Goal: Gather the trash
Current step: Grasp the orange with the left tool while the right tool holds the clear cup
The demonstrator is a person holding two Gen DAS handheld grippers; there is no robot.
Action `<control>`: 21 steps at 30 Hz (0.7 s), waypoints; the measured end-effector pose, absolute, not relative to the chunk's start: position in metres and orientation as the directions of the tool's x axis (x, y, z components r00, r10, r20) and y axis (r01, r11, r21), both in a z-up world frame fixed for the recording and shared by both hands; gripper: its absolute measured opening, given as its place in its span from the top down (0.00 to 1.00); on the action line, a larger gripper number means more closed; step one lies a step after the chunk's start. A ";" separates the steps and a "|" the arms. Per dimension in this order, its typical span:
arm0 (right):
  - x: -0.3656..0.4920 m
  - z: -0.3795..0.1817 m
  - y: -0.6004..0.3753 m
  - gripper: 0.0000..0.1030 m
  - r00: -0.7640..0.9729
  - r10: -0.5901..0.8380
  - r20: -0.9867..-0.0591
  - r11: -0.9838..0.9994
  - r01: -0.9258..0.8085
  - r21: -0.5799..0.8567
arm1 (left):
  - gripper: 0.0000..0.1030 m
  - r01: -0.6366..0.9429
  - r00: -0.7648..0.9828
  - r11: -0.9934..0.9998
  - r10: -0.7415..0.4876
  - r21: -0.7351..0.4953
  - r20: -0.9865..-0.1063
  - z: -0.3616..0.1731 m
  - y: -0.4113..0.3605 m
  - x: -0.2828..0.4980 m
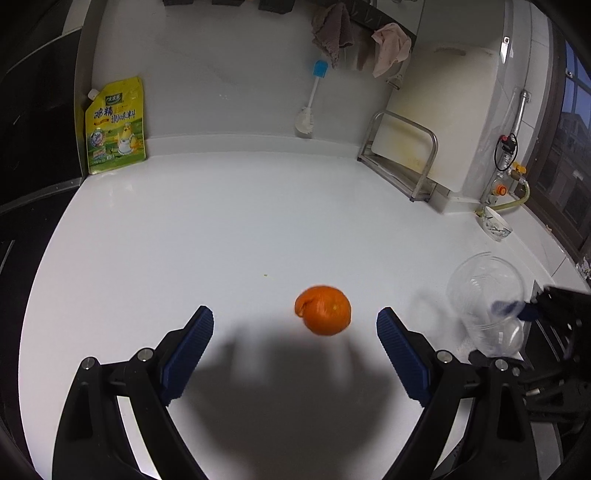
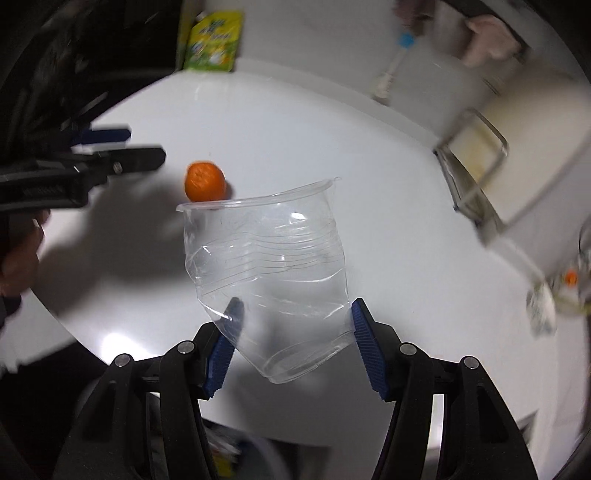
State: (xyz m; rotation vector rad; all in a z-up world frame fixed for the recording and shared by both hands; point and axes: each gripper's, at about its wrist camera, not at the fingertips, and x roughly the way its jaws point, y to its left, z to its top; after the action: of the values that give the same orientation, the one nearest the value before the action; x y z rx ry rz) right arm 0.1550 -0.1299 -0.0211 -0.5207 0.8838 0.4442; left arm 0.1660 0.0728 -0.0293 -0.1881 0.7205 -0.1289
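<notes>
An orange peel ball (image 1: 323, 310) lies on the white counter (image 1: 221, 221), just ahead of my left gripper (image 1: 295, 325), which is open with the peel between and slightly beyond its fingertips. My right gripper (image 2: 293, 310) is shut on a crumpled clear plastic cup (image 2: 269, 269) and holds it above the counter. The cup (image 1: 487, 302) also shows at the right of the left wrist view. The peel (image 2: 205, 181) and the left gripper (image 2: 125, 147) show in the right wrist view, upper left.
A yellow seasoning pouch (image 1: 115, 127) leans on the back wall at left. A dish brush (image 1: 310, 107) hangs on the wall. A metal rack with a cutting board (image 1: 402, 155) stands at right. Cloths (image 1: 332, 31) hang above. A bin with trash (image 2: 236, 454) lies below the counter's edge.
</notes>
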 end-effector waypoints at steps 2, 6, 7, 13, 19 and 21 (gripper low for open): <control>0.142 -0.018 -0.135 0.44 0.592 0.171 -0.787 0.845 -0.499 -0.191 | 0.14 0.043 0.738 0.974 -0.181 -0.223 -0.650 -0.031 0.074 0.166; 0.122 -0.013 -0.146 0.44 0.638 0.190 -0.746 0.909 -0.401 -0.111 | 0.14 0.039 0.744 0.982 -0.151 -0.183 -0.651 -0.033 0.065 0.166; 0.116 -0.012 -0.151 0.44 0.652 0.194 -0.733 0.925 -0.370 -0.084 | 0.14 0.037 0.742 0.985 -0.141 -0.170 -0.655 -0.033 0.062 0.166; 0.087 -0.007 -0.194 0.44 0.723 0.186 -0.665 0.976 -0.212 0.042 | 0.14 0.022 0.703 0.994 -0.088 -0.103 -0.705 -0.044 0.042 0.185; 0.075 -0.017 -0.220 0.44 0.735 0.183 -0.653 0.983 -0.135 0.124 | 0.14 0.006 0.666 0.999 -0.030 -0.035 -0.746 -0.057 0.025 0.207; 0.074 -0.020 -0.225 0.44 0.735 0.183 -0.653 0.983 -0.124 0.136 | 0.19 -0.004 0.653 1.000 -0.013 -0.021 -0.757 -0.061 0.023 0.212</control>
State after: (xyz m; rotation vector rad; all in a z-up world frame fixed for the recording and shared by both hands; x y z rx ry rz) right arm 0.0741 -0.2249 -0.0205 0.0857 0.7262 0.1691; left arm 0.2124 0.0227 -0.0613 -0.0218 0.8587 -0.0050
